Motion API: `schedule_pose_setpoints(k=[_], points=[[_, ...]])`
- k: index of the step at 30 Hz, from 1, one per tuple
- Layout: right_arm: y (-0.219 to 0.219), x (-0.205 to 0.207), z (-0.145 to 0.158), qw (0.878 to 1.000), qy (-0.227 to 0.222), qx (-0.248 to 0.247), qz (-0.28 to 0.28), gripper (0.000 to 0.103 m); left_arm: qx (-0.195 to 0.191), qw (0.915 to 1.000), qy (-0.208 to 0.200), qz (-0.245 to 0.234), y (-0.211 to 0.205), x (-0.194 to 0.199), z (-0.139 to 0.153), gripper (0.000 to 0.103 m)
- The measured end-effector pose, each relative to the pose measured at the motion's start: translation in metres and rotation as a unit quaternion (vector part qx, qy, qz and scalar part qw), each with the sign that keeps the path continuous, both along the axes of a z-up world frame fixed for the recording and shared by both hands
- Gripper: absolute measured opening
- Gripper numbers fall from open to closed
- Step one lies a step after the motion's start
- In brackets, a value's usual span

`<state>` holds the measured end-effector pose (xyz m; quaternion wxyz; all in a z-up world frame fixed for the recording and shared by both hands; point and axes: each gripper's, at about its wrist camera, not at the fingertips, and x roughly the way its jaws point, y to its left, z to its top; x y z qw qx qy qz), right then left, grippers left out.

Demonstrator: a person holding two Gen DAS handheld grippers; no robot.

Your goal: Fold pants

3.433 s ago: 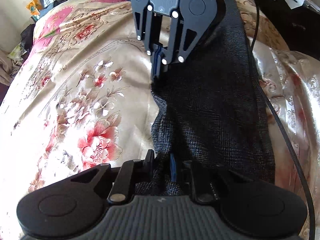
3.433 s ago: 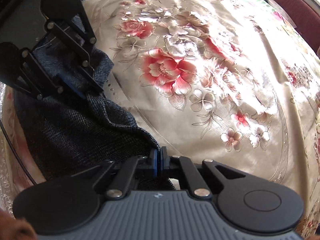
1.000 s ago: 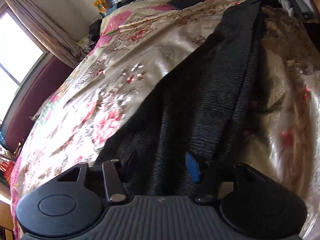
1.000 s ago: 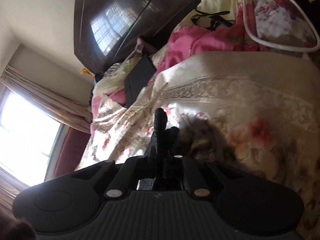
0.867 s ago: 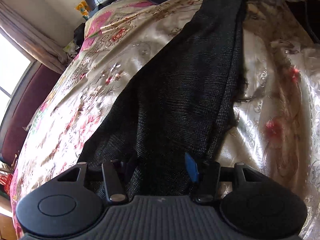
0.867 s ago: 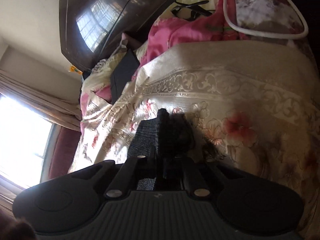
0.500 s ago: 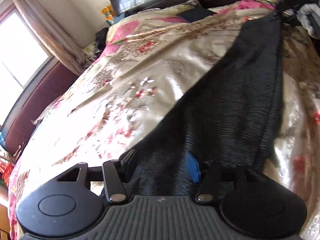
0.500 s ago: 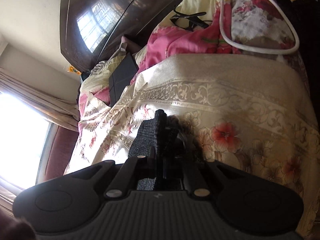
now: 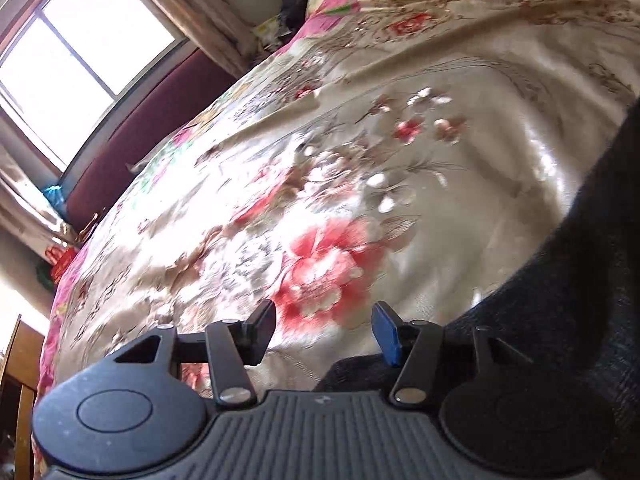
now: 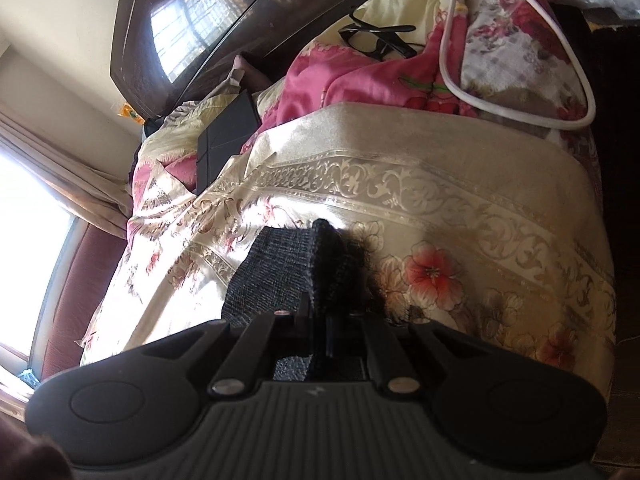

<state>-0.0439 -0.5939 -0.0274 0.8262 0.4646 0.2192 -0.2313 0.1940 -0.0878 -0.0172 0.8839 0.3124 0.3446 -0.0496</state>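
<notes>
- My left gripper [image 9: 324, 330] has its 2 fingers spread apart, and nothing is between them. Under the gap I see only the bedspread [image 9: 360, 184], cream satin with a big red flower just in front of the fingertips.
- The pants [image 9: 568, 312], made of dark grey woven fabric, lie at the right side of my left wrist view. Their edge runs in a diagonal from the upper right down to just beside my right finger, the one with the blue pad [image 9: 386, 336]. The fabric passes under that side of the tool, but the pad does not press on it.
- My right gripper [image 10: 320, 322] is pressed together and it pinches the pants [image 10: 272, 276]. A dark bunched fold stands up straight out of the closed fingers, and a flatter grey part spreads to the left of it on the bedspread [image 10: 440, 200].
- In the right wrist view, beyond the held fabric, there is the ornamented cream border of the bedspread, then a pink flowered quilt [image 10: 360, 76].
- On the bedding near the dark wooden headboard [image 10: 208, 20] lie a pair of black glasses [image 10: 376, 40] and a dark flat box [image 10: 226, 136]. A white cable [image 10: 520, 108] makes a loop over the flowered bedding at the upper right.
- In the left wrist view a bright window [image 9: 80, 52] with a curtain [image 9: 192, 12] is at the upper left, beyond the far edge of the bed.
</notes>
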Motion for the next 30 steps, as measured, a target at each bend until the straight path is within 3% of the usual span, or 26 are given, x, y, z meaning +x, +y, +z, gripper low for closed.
schedule_pose_setpoints(k=[2, 4, 9, 12, 14, 16, 17, 21, 24, 26, 28, 30], points=[[0.0, 0.002, 0.0, 1.0, 0.003, -0.003, 0.003, 0.006, -0.005, 0.9995, -0.031, 0.005, 0.007, -0.018, 0.014, 0.067], [-0.001, 0.002, 0.0, 1.0, 0.002, 0.002, 0.005, 0.006, -0.045, 0.9979, -0.041, -0.022, 0.008, -0.047, 0.032, 0.067], [-0.003, 0.0, 0.0, 1.0, -0.002, 0.008, 0.009, 0.006, -0.101, 0.9841, 0.031, -0.143, -0.011, -0.119, 0.04, 0.068], [-0.004, 0.0, -0.001, 1.0, -0.002, 0.011, 0.01, 0.006, -0.072, 0.9711, 0.126, -0.189, -0.02, -0.147, 0.013, 0.06], [-0.002, 0.0, 0.0, 1.0, 0.002, 0.003, 0.015, 0.007, -0.061, 0.9674, 0.128, -0.21, -0.02, -0.172, 0.011, 0.056], [-0.002, 0.002, 0.001, 1.0, 0.007, 0.0, 0.018, 0.007, -0.057, 0.9576, 0.159, -0.233, -0.019, -0.179, 0.02, 0.059], [-0.002, 0.003, 0.001, 1.0, 0.008, 0.0, 0.018, 0.007, -0.061, 0.957, 0.163, -0.232, -0.018, -0.178, 0.026, 0.059], [-0.003, 0.003, 0.001, 1.0, 0.006, 0.005, 0.02, 0.007, -0.083, 0.9572, 0.128, -0.246, -0.025, -0.172, 0.049, 0.059], [-0.004, 0.002, -0.002, 1.0, 0.002, 0.009, 0.018, 0.007, -0.064, 0.9553, 0.106, -0.268, -0.044, -0.164, 0.043, 0.059], [-0.005, 0.001, -0.003, 1.0, 0.0, 0.011, 0.018, 0.007, -0.032, 0.9498, 0.107, -0.292, -0.056, -0.167, 0.035, 0.058], [-0.006, 0.0, -0.004, 1.0, -0.001, 0.012, 0.021, 0.007, -0.03, 0.9399, 0.115, -0.32, -0.062, -0.174, 0.034, 0.058], [-0.007, 0.0, -0.006, 1.0, -0.003, 0.013, 0.021, 0.007, -0.025, 0.9389, 0.121, -0.321, -0.067, -0.174, 0.03, 0.057]])
